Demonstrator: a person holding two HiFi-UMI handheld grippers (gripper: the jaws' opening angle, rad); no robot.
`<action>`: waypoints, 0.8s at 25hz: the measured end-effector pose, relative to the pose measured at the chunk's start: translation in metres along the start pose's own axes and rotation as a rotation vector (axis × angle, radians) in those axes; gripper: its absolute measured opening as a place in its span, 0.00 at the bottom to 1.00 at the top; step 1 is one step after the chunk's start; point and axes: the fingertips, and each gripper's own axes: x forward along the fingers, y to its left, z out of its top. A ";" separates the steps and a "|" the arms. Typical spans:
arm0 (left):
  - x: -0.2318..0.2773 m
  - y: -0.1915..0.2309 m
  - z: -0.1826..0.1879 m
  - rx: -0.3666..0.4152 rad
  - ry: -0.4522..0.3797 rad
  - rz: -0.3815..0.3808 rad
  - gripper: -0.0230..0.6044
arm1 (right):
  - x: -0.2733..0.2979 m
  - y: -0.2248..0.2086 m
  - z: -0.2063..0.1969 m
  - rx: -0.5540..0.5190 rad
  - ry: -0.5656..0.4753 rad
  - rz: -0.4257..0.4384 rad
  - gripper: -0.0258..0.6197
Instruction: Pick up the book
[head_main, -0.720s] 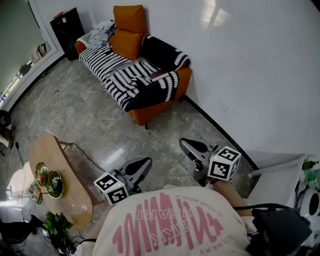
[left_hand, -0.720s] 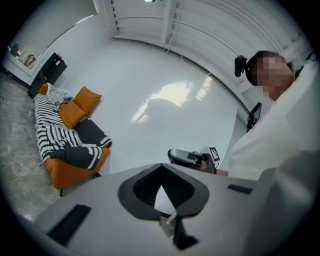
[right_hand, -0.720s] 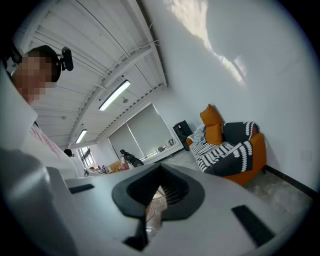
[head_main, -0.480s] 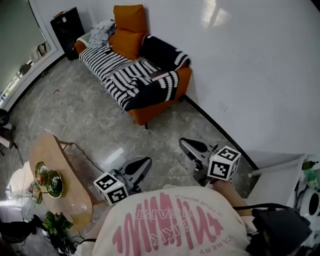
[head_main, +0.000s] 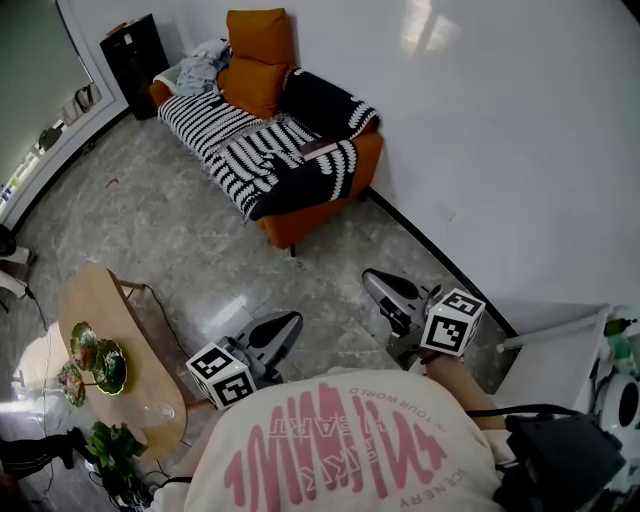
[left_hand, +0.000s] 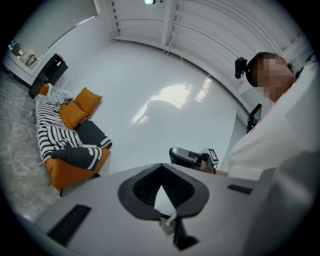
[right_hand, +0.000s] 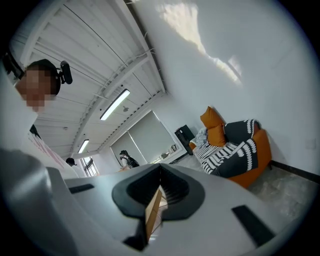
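Left gripper (head_main: 291, 323) and right gripper (head_main: 376, 281) clenched empty; book (head_main: 320, 150), seemingly, lies on sofa (head_main: 300, 228)

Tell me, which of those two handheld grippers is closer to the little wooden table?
Left. The left gripper hangs just right of the wooden table in the head view; the right gripper is farther off, beyond it, near the white wall.
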 end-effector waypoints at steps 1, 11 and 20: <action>-0.001 0.001 0.000 0.007 -0.001 0.001 0.05 | 0.001 0.000 0.001 0.002 -0.008 -0.003 0.05; -0.017 0.000 0.019 0.069 -0.053 -0.026 0.05 | 0.013 -0.008 0.000 -0.001 -0.055 -0.078 0.05; -0.013 0.038 0.010 0.056 0.015 0.003 0.05 | 0.007 -0.042 0.006 -0.006 -0.074 -0.153 0.05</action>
